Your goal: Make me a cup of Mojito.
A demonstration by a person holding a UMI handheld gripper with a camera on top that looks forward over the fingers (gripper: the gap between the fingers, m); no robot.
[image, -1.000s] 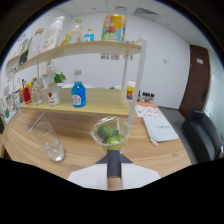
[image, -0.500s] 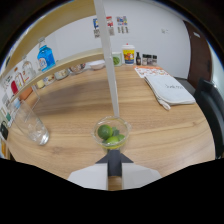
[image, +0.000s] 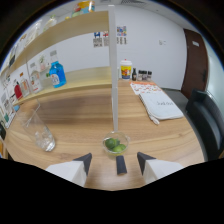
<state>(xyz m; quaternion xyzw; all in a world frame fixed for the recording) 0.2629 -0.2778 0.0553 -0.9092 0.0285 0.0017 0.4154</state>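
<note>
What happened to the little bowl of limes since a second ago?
The gripper let go of the small bowl of limes: it was held up between the fingers, and now it rests on the wooden table just ahead of them, fingers open. The tall glass stayed standing there.

gripper (image: 116,159): two fingers at bottom of view, spread apart with gap between. left finger (image: 84,162): dark wedge-shaped tip, tapering to point, mounted on pale white-grey block body. right finger (image: 144,161): same build, dark tip on pale block. short dark upright bar (image: 120,165) midway between fingers, narrow, rectangular. pale bodies broaden toward camera, flat faces, angled edges. black curved housing below both fingers, no detail readable. no markings, screws or cables discernible. no hand or sleeve in view.
</note>
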